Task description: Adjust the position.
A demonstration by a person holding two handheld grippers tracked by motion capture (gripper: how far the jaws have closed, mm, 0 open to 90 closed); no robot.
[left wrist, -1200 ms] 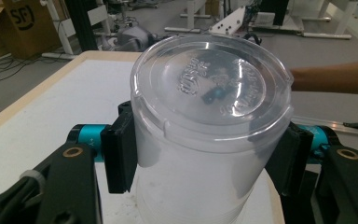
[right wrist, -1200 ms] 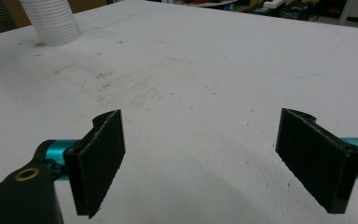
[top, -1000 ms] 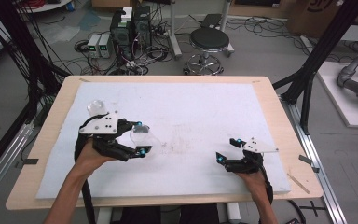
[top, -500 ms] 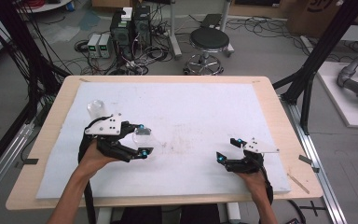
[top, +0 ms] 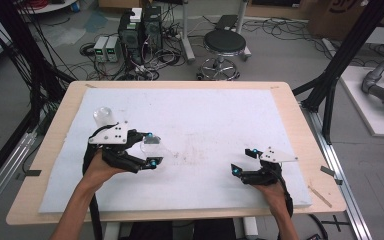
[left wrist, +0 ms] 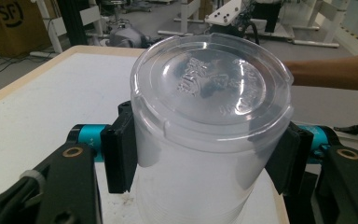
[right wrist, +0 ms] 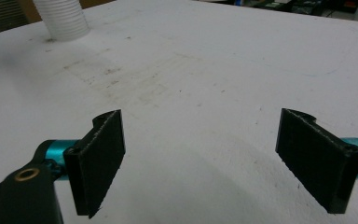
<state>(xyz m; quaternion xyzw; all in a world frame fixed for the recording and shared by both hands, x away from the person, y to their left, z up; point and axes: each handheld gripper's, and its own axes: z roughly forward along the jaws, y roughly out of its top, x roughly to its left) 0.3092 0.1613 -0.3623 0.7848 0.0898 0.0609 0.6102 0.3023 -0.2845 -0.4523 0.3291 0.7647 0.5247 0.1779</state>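
- A clear ribbed plastic cup [left wrist: 212, 135] is clamped by the left gripper [top: 152, 150]; a carrying step is judged underway.
- The right gripper [top: 243, 161] is held wide open, empty; a set-down spot is needed next.

A: Light looks even and bright from overhead; the white mat [top: 205, 125] is nearly washed out in the high view, which is soft and low in detail.

B: The clear plastic cup [left wrist: 209, 121] catches pale glare on its base. Soft shadow pools between the right gripper [right wrist: 205, 158] jaws; the background blurs.
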